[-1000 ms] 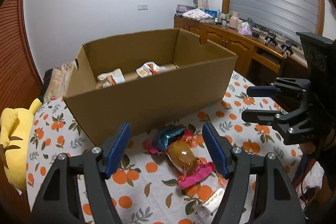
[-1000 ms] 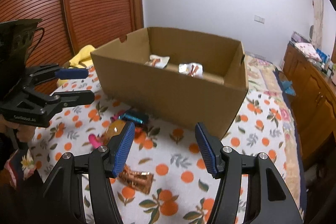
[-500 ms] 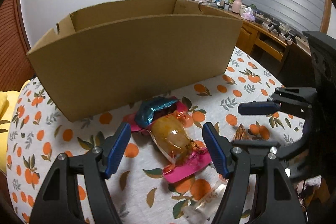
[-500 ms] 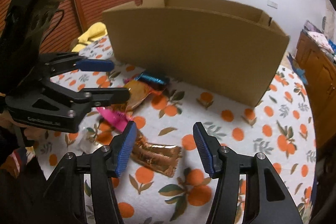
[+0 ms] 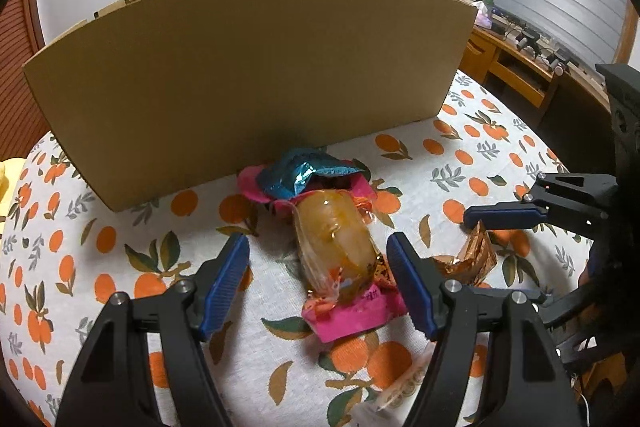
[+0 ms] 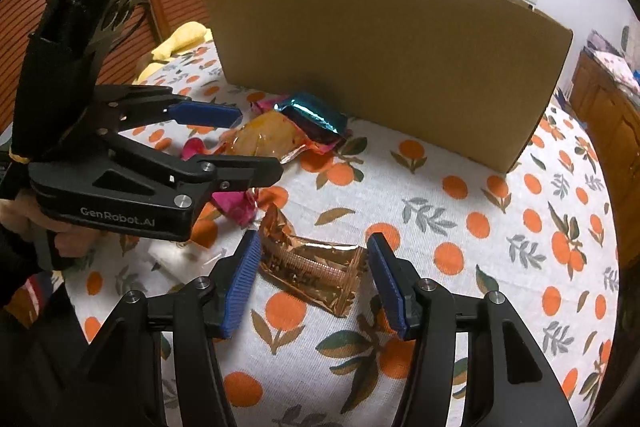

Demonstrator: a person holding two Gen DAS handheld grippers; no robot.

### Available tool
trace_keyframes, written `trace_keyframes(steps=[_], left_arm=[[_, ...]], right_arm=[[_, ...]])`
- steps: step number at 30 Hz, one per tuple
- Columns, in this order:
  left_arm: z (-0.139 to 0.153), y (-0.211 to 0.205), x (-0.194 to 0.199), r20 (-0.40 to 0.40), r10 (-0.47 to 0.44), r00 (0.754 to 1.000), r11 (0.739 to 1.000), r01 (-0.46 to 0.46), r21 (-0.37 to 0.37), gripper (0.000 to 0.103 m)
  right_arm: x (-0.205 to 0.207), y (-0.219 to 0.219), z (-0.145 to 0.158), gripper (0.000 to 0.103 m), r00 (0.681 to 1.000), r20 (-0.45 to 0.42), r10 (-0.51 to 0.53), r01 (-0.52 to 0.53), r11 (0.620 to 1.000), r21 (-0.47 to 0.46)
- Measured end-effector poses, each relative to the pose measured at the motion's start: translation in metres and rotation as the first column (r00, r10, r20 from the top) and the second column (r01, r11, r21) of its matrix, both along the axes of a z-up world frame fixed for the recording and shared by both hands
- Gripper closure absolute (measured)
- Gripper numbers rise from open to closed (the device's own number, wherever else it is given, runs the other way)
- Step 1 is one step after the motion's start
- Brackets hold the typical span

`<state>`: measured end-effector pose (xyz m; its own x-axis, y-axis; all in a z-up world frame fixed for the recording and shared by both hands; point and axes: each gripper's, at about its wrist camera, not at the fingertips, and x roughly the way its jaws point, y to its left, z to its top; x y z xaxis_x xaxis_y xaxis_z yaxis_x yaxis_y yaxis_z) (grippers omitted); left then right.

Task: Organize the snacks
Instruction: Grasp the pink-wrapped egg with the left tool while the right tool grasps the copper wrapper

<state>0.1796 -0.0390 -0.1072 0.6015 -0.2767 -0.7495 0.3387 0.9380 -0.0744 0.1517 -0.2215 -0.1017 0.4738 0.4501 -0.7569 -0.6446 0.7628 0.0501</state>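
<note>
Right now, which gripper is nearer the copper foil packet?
Right. The right gripper has its open fingers on either side of the copper foil packet. The left gripper straddles the orange snack bag, with the packet off to its right.

R gripper point(image 6: 310, 277) open astride copper snack pack point(image 6: 316, 267); L gripper point(image 6: 250, 143) over orange pack point(image 6: 266, 137).

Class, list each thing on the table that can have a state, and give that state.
cardboard box: upright on table
amber snack pack: lying flat, sealed
blue foil pack: lying on pink wrapper
copper foil pack: lying flat, crinkled
left gripper: open
right gripper: open
</note>
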Motion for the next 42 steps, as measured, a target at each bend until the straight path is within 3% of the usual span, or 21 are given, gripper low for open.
trace_keyframes(steps=[11, 20, 24, 29, 42], left_arm=[[-0.002, 0.003, 0.002, -0.019, 0.000, 1.000, 1.000, -0.001, -0.031, 0.030], [-0.002, 0.004, 0.006, -0.026, 0.020, 0.999, 0.999, -0.021, -0.049, 0.033], [-0.002, 0.009, 0.008, -0.031, 0.030, 0.999, 0.997, -0.032, -0.064, 0.038], [-0.001, 0.013, 0.006, -0.027, 0.033, 0.999, 0.996, -0.035, -0.087, 0.059], [0.002, 0.019, -0.005, -0.008, 0.044, 0.999, 0.993, -0.045, -0.107, 0.061]], right_arm=[[-0.003, 0.008, -0.001, 0.043, 0.999, 0.033, -0.002, 0.004, 0.998, -0.059], [-0.004, 0.006, 0.000, 0.048, 0.999, 0.051, -0.016, 0.019, 0.998, -0.065], [-0.006, 0.006, 0.000, 0.049, 0.998, 0.057, -0.020, 0.023, 0.998, -0.065], [-0.006, 0.007, 0.000, 0.049, 0.998, 0.057, -0.020, 0.024, 0.998, -0.064], [-0.006, 0.007, 0.000, 0.049, 0.998, 0.056, -0.021, 0.024, 0.998, -0.064]])
